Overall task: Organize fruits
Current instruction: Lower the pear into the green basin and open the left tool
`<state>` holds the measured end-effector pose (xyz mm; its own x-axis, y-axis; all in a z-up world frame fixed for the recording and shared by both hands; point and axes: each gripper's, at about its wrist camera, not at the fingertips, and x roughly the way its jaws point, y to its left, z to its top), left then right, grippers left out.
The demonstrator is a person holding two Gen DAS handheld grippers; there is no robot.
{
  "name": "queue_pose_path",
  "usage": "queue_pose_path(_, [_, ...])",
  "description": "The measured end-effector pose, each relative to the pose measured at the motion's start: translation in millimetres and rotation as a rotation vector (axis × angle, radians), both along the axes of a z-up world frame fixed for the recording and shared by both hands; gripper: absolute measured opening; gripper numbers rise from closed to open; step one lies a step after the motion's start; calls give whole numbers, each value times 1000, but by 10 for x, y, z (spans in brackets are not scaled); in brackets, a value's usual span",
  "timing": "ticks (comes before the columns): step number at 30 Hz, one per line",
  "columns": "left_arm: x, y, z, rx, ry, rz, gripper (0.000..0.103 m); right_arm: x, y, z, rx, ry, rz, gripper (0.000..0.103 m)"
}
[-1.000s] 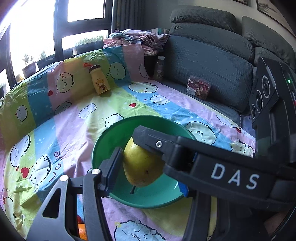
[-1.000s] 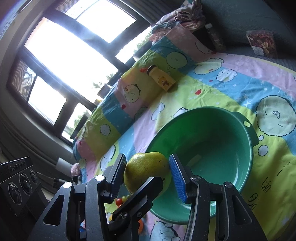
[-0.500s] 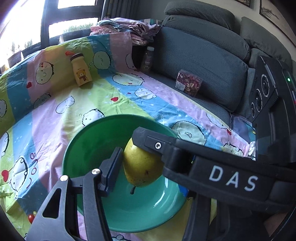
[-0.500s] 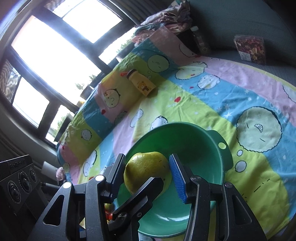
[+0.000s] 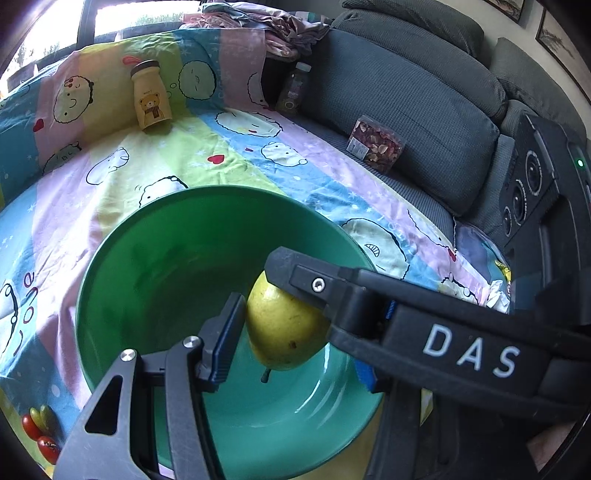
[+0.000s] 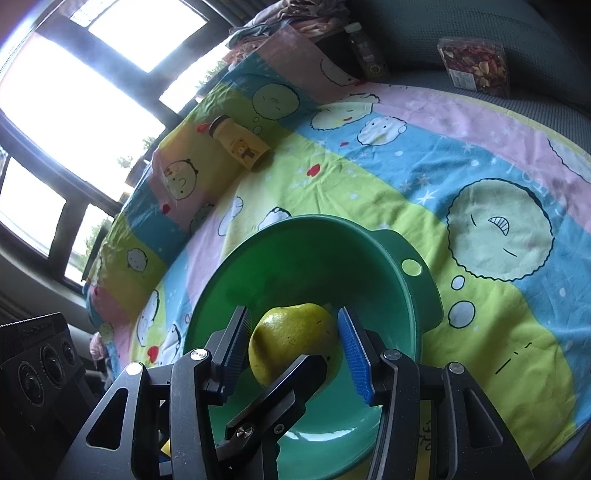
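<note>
Both sets of tongs grip one yellow-green pear (image 5: 284, 332) together, w/ the pear hanging over the inside of the green bowl (image 5: 147, 280).

Left tongs (image 5: 284, 325): about half open, closed on the pear. The left finger's blue-edged pad presses the pear's left side. The right-hand finger is mostly hidden in the left cam behind a black arm marked "DAS", which is a finger of the right tongs crossing over the top. Pear sits stem down here, stem pointing toward the bowl floor.

Right tongs (image 6: 293, 343): also about half open, pads on either side of the same pear (image 6: 291, 343); blue ribbed pad on its right side, dark pad on its left. A finger of the left tongs crosses in front of the pear from below in this cam.

Bowl (image 6: 421, 295) rests on a cartoon-print sheet (image 5: 110, 166) in pink, blue and yellow-green bands, spread over a grey sofa (image 5: 406, 92). One bowl handle w/ a round hole faces right in the right cam. Bowl interior holds nothing but the hanging pear above it.

Elsewhere: small yellow bottle w/ a bear label (image 5: 149, 98) on the sheet near the far fold, well apart from the bowl. Dark bottle (image 5: 293, 90) and a clear box of dried red stuff (image 5: 376, 144) on the sofa seat by the backrest. A few cherry tomatoes (image 5: 38, 432), red and green, lie on the sheet just left of the bowl. Pile of cloth (image 5: 280, 22) at the sofa's far end; bright windows behind.
</note>
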<state>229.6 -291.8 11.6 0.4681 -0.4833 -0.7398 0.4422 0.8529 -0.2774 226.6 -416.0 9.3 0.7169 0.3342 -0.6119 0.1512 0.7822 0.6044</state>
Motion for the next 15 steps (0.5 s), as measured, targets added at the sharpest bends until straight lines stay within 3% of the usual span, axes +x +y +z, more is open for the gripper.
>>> queue_pose_path(4, [43, 10, -88, -16, 64, 3, 53, 16, 17, -34, -15, 25, -5, 53])
queue_pose_path(8, [7, 3, -73, -40, 61, -11, 38, 26, 70, -23, -42, 29, -1, 53])
queue_pose_path(10, [-5, -5, -70, -25, 56, -4, 38, 22, 75, -21, -35, 24, 6, 53])
queue_pose_path(15, [57, 29, -185, 13, 152, 62, 38, 35, 105, -48, -59, 52, -4, 53])
